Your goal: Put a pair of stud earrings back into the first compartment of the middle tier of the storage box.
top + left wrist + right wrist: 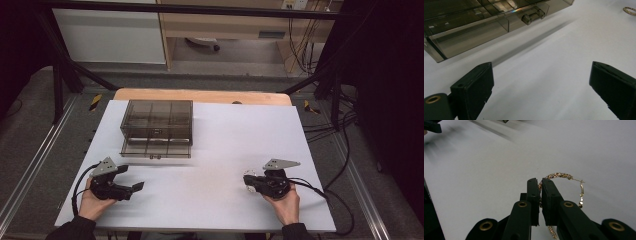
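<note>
A smoky see-through drawer box (156,122) stands on the white table sheet (215,130) at the back left, its bottom drawer (155,148) pulled out a little. In the left gripper view the drawer's handle (532,16) is at the top. My left gripper (131,177) (541,82) rests near the front left, open, with nothing between its jaws. My right gripper (248,179) (539,181) lies at the front right, shut on a gold hoop earring (564,175), which curves out to the right of the jaws. The same earring (630,10) glints far off in the left gripper view.
A wooden tabletop edge (200,95) shows behind the white sheet. Black frame bars (65,65) and cables (335,125) surround the table. Bare white sheet lies between the two grippers and to the right of the box.
</note>
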Action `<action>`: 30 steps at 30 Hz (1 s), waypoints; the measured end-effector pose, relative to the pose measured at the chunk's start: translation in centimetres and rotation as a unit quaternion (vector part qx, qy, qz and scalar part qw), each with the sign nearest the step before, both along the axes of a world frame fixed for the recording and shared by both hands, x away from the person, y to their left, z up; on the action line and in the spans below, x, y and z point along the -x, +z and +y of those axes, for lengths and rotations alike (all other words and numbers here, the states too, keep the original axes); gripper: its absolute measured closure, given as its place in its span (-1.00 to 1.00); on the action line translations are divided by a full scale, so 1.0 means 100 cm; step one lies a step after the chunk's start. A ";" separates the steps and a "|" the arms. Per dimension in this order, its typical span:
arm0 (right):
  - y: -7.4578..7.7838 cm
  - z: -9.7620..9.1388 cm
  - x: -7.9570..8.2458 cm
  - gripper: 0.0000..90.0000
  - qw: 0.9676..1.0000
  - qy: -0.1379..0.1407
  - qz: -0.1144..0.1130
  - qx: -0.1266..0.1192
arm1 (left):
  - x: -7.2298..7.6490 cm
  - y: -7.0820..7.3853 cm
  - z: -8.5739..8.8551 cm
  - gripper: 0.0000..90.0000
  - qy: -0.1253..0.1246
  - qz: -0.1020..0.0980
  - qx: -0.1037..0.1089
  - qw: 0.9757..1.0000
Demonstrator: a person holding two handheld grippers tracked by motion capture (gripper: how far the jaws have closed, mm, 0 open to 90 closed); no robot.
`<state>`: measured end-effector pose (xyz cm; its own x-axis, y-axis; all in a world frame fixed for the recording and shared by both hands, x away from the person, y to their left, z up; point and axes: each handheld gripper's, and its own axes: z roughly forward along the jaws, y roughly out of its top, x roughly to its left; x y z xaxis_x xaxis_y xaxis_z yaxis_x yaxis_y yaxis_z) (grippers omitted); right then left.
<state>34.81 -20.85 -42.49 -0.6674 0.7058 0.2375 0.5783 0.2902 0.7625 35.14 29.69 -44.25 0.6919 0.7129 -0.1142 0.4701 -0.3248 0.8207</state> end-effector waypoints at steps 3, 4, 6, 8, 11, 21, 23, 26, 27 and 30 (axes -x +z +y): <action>0.005 0.005 -0.001 0.89 1.000 0.002 -0.005 -0.002 | 0.000 0.000 0.000 -0.88 0.000 0.000 0.000 1.000; 0.005 0.005 -0.001 0.89 1.000 0.002 -0.005 -0.002 | 0.000 0.000 0.000 -0.88 0.000 0.000 0.000 1.000; 0.008 0.009 -0.002 0.89 1.000 0.004 -0.010 -0.004 | 0.000 0.000 0.000 -0.88 0.000 0.000 -0.001 1.000; 0.010 0.013 -0.003 0.89 1.000 0.005 -0.014 -0.006 | 0.000 0.000 0.000 -0.88 0.000 0.000 -0.001 1.000; 0.014 0.023 -0.006 0.89 1.000 0.009 -0.022 -0.008 | 0.000 0.000 0.000 -0.88 0.000 0.000 -0.002 1.000; 0.023 0.050 -0.015 0.89 0.999 0.000 -0.040 -0.014 | 0.000 0.000 0.000 -0.88 0.000 0.000 -0.002 1.000; 0.025 0.056 -0.017 0.89 0.999 -0.001 -0.043 -0.018 | 0.000 0.000 0.000 -0.88 0.000 0.000 -0.003 1.000; 0.028 0.061 -0.019 0.89 0.999 -0.002 -0.049 -0.017 | 0.000 0.000 0.000 -0.88 0.000 0.000 -0.002 1.000; 0.030 0.067 -0.021 0.89 0.998 -0.006 -0.052 -0.018 | 0.000 0.000 0.000 -0.88 0.000 0.000 -0.003 1.000; 0.032 0.072 -0.022 0.89 0.998 -0.008 -0.057 -0.020 | 0.000 0.000 0.000 -0.88 0.000 0.000 -0.002 1.000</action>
